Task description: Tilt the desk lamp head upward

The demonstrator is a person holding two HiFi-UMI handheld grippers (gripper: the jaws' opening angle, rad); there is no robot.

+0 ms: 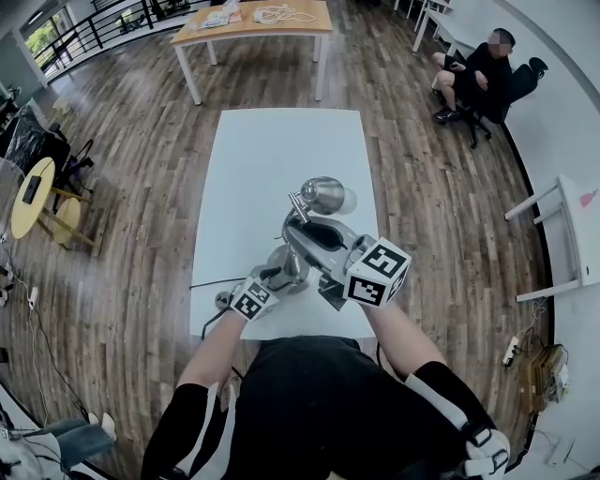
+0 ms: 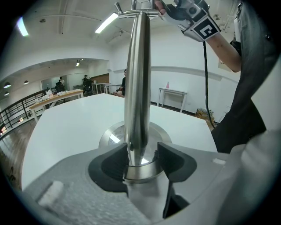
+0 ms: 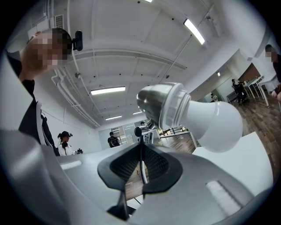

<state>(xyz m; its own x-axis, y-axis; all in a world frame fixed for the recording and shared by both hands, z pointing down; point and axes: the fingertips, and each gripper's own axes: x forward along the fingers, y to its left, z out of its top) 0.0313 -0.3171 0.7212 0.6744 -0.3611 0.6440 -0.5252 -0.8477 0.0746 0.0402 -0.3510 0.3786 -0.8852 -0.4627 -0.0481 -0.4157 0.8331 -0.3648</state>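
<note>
A chrome desk lamp stands near the front of the white table (image 1: 281, 150). Its head (image 1: 322, 195) sits atop the pole (image 2: 137, 88), which rises from a round base (image 2: 112, 134). My left gripper (image 1: 279, 274) (image 2: 139, 154) is shut on the pole just above the base. Level beside the head, my right gripper (image 1: 302, 225) (image 3: 141, 165) is shut on the lamp's thin handle rod (image 3: 141, 151), which ends in a small black knob. In the right gripper view the chrome shade (image 3: 160, 103) and its white bulb (image 3: 215, 125) point right and slightly down.
A wooden table (image 1: 253, 23) stands at the back and a person (image 1: 473, 80) sits on a chair at the far right. A white desk (image 1: 574, 234) is on the right, a small yellow round table (image 1: 33, 192) on the left. A black cable (image 1: 211, 281) runs along the table's near left edge.
</note>
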